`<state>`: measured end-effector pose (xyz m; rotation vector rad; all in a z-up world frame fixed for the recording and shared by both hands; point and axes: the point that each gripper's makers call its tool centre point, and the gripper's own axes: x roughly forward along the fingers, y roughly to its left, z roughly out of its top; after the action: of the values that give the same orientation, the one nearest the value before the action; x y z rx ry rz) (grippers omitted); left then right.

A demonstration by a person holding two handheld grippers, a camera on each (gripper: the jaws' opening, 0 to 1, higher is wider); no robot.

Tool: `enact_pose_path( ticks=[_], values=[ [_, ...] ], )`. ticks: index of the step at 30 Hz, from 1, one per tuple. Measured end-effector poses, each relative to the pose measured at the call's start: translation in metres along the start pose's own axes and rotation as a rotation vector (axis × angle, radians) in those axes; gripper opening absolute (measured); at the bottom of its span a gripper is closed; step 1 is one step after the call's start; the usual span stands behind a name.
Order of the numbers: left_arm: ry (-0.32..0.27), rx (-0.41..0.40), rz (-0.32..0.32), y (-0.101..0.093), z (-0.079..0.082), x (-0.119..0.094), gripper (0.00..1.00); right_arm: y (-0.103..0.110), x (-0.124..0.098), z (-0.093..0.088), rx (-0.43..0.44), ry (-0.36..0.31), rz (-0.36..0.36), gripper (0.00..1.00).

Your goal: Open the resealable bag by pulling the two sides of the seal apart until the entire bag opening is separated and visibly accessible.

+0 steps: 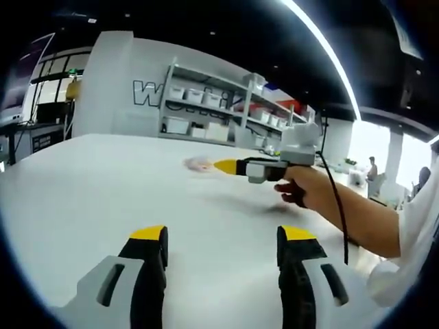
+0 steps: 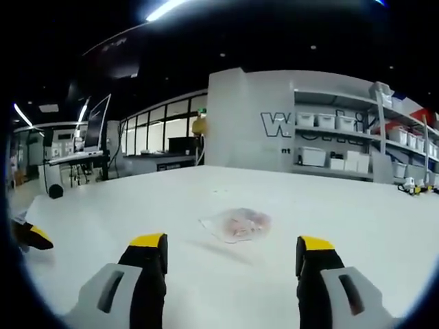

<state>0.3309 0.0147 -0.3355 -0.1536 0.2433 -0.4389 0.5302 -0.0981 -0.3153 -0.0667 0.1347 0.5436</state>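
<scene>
Lying flat on a white table (image 2: pixel 103 205): a clear resealable bag (image 2: pixel 236 224) with pinkish contents, untouched. Hovering just short of it, right gripper (image 2: pixel 230 250), jaws spread wide and empty. Further back, left gripper (image 1: pixel 223 240), likewise spread and empty, above bare tabletop.

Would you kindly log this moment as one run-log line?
phase: approach | bag: flat on table, untouched | left gripper: open | right gripper: open

One bag (image 2: pixel 236 225), one table (image 2: pixel 343 205), two claws (image 2: pixel 230 264).
</scene>
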Motion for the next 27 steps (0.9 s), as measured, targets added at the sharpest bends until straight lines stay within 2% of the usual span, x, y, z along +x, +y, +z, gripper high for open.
enact_pose_path(
  ticks=[11, 27],
  values=[
    [-0.005, -0.001, 0.001, -0.001, 0.000, -0.001, 0.64, 0.003, -0.016, 0.004, 0.002, -0.017, 0.001, 0.77],
    [-0.001, 0.003, -0.001, -0.002, -0.001, -0.001, 0.64, 0.001, -0.021, 0.001, 0.006, -0.015, -0.001, 0.75]
  ],
)
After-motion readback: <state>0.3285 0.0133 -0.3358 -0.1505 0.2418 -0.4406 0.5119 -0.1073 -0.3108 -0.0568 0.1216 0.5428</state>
